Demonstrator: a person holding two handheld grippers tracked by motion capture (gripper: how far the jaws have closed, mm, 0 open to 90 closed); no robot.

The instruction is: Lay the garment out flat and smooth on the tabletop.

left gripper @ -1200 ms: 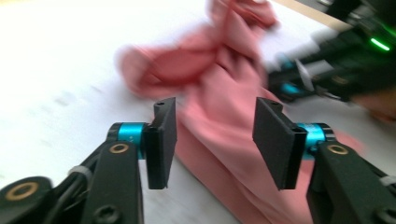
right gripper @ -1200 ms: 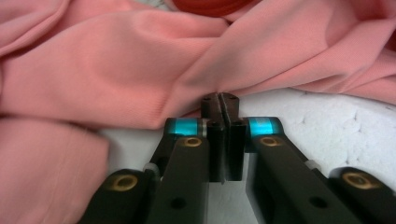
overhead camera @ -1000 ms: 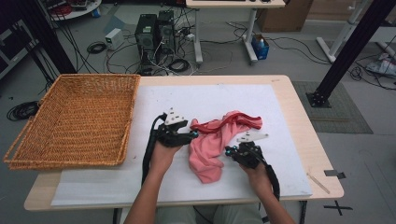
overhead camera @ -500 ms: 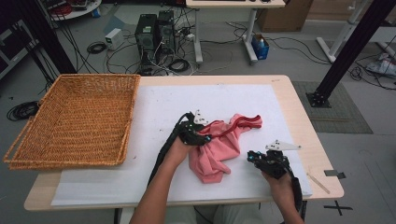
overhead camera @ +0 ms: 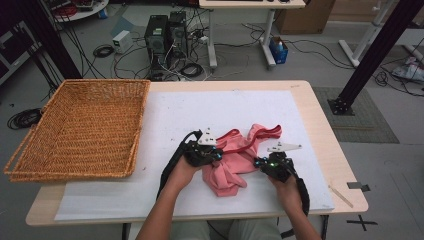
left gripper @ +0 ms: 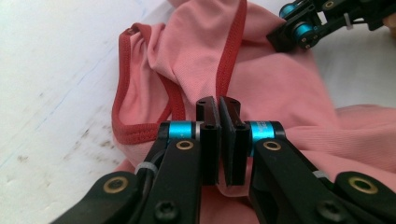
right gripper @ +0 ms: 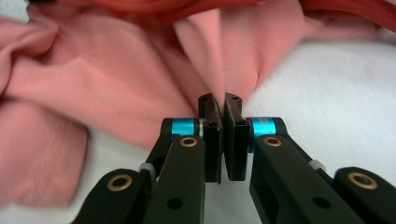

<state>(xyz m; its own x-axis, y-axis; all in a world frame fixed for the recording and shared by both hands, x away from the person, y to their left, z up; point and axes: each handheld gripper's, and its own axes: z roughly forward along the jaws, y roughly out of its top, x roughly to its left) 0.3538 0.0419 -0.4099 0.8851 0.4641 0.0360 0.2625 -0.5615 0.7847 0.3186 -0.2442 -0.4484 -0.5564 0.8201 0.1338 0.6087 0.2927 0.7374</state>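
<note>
Pink ribbed garment (overhead camera: 235,162), red-trimmed, crumpled on white sheet (overhead camera: 165,130); left tool (left gripper: 218,109) & right tool (right gripper: 219,105) each pinching a fold.

Grey floor (overhead camera: 60,45) strewn with black cables (overhead camera: 22,119), computer towers (overhead camera: 164,35) at twelve o'clock, white desk legs (overhead camera: 267,35) beyond, black post (overhead camera: 372,55) at two o'clock, dim even light.
</note>
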